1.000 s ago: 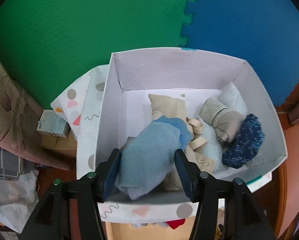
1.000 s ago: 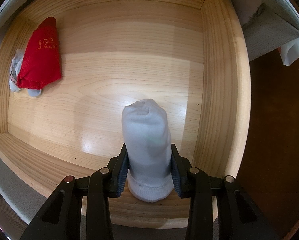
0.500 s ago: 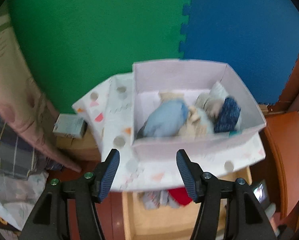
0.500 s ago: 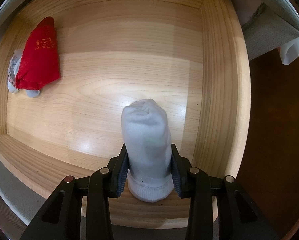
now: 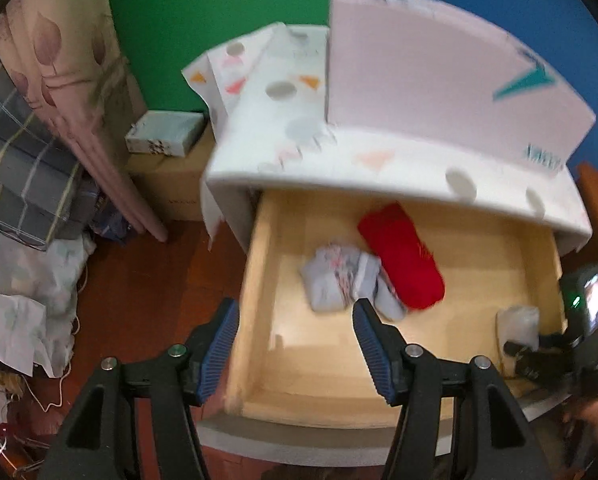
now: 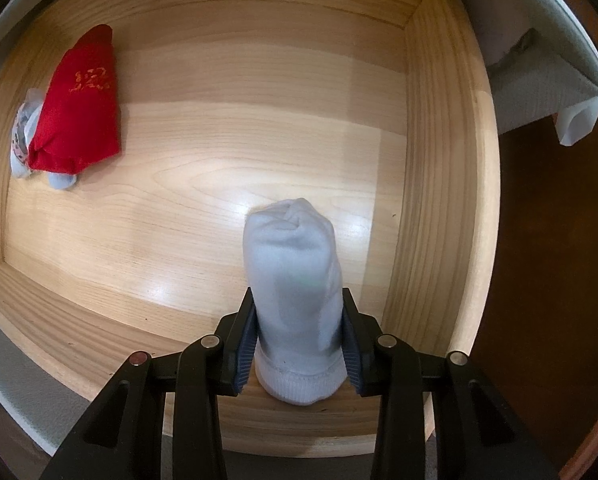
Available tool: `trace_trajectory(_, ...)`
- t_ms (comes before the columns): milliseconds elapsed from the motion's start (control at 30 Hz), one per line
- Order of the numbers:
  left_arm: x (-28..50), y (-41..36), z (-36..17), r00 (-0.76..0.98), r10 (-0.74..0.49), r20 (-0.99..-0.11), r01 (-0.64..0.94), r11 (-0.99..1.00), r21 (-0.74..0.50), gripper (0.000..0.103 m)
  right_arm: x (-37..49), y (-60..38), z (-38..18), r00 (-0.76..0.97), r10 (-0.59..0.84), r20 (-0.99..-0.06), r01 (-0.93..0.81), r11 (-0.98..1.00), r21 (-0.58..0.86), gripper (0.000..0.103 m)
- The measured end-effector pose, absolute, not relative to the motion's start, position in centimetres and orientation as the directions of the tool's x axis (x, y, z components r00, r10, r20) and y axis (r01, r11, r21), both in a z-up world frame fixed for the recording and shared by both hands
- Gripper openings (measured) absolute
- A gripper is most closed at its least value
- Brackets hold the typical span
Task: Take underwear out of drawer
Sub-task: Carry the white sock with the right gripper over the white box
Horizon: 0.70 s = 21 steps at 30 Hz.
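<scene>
The wooden drawer [image 5: 479,344] [image 6: 227,168] stands pulled out. Inside lie a red rolled garment [image 5: 403,258] [image 6: 81,110] and a grey patterned roll [image 5: 341,280] [image 6: 23,140] touching it. My right gripper [image 6: 299,340] points down into the drawer, shut on a pale grey-white rolled garment [image 6: 295,280] near the right wall; the same garment [image 5: 517,322] shows in the left wrist view beside the right gripper [image 5: 539,354]. My left gripper [image 5: 295,348] hangs open and empty above the drawer's front left corner.
A white box [image 5: 439,80] stands on the dotted top [image 5: 339,160] above the drawer. Green and blue foam mats [image 5: 203,20] line the wall. A cardboard box [image 5: 167,184], a curtain [image 5: 63,80] and bedding [image 5: 23,168] crowd the left.
My left gripper let go of the blue roll into the white box, then swung back and down over the open drawer. The right gripper stays shut on the pale roll.
</scene>
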<state>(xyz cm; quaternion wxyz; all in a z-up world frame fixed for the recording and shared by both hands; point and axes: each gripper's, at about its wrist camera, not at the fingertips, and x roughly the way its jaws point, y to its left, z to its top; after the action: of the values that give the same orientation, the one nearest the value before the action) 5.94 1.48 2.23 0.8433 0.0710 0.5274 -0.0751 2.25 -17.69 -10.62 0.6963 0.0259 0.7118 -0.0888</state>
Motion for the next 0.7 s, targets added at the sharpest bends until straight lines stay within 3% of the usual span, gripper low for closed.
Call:
trace_trajectory(267,5.5,0.3,-1.7,0.383,-0.062,-0.922,0.220,0.975,0.026,0.061,1.5,-15.7,-9.4,0.033,-0.117,-0.993,0.156,0.981,-0.111,0.034)
trace_trajectory(700,5.8,1.5,-2.2,0.377,-0.078,-0.923,0.151,0.988,-0.022,0.061,0.1,-14.0,-7.1,0.147,-0.109,-0.983,0.181,0.980,-0.082,0.034)
